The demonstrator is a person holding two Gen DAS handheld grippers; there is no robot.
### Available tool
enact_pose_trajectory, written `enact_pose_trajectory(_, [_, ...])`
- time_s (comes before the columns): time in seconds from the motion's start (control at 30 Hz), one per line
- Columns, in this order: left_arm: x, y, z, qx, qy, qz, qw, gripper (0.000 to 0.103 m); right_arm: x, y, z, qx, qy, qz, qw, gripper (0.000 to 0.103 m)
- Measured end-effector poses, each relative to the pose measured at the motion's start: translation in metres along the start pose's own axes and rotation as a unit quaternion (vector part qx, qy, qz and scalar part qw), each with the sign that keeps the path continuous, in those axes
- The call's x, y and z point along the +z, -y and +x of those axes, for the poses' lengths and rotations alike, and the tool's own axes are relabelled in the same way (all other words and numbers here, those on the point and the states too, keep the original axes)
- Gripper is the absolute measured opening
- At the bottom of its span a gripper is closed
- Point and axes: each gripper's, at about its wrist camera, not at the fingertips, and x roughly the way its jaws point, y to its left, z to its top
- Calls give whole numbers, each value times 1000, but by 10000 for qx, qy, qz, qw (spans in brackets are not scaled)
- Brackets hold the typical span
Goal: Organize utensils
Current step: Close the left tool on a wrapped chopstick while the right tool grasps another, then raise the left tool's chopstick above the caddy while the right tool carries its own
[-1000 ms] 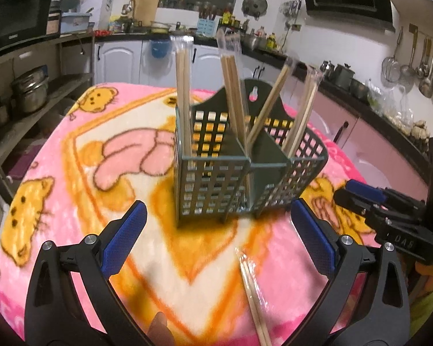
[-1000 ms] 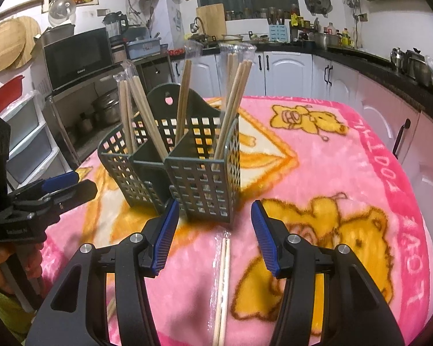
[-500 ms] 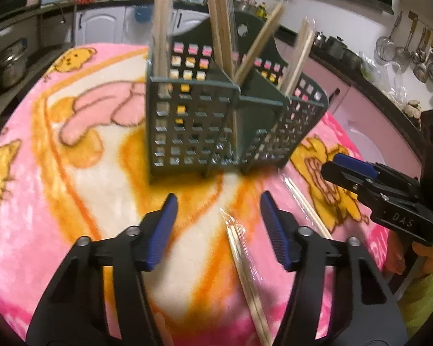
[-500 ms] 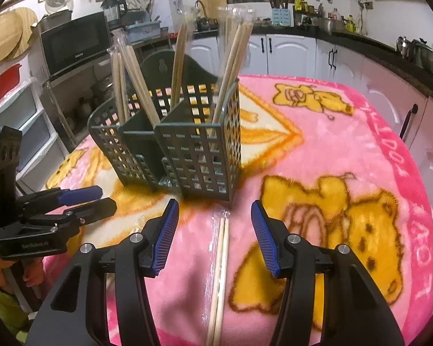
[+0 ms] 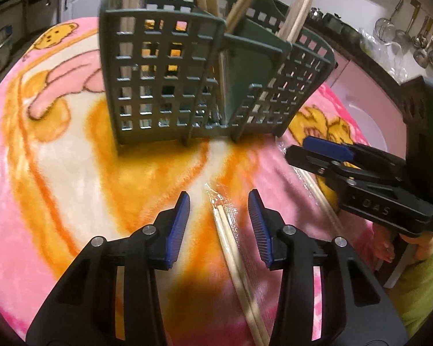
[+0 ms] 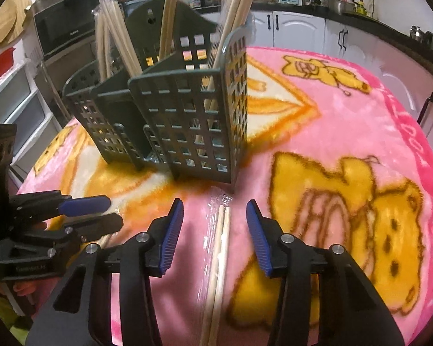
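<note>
Claws closing: left claw (image 5: 219, 225) & right claw (image 6: 215, 227) each straddle a wrapped chopstick pair (image 5: 231, 245), untouched, lined up for pickup.

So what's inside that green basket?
The basket holds several wrapped pairs of chopsticks, standing and leaning in its compartments. Its walls partly hide their lower ends and the floor.

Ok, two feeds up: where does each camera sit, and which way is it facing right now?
Left wrist: on the left gripper, angled down at a wrapped chopstick pair lying between its open fingers; the right gripper shows, and a hand at the right edge.
Right wrist: on the right gripper, angled down at another wrapped pair between its open fingers; the left gripper shows.
Shared: green utensil caddy, pink blanket. Both grippers' jaws have just been closing.
</note>
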Motion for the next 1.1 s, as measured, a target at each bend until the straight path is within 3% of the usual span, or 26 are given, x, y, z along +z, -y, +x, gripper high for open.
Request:
enact_pose_trajectory(0.27, [4, 3, 7, 156, -27, 77, 9998, 27, 3, 2, 25, -98, -215, -36, 9997, 31])
enact_pose_trajectory(0.5, [9, -2, 11, 165, -41, 0, 9999, 15, 2, 2, 23, -66, -146, -62, 9999, 6])
enact_pose_trajectory(0.63, [11, -3, 12, 177, -43, 19, 9998, 4, 2, -3, 16, -16, -43, -103, 9999, 5])
enact_pose_trajectory(0.8, [12, -4, 6, 92, 3, 18, 10000, 1, 3, -10, -1, 124, 157, -108, 9997, 5])
enact_pose_trajectory(1.1, [24, -2, -41, 41, 650, 69, 9979, 0, 15, -29, -50, 435, 741, -181, 9961, 5])
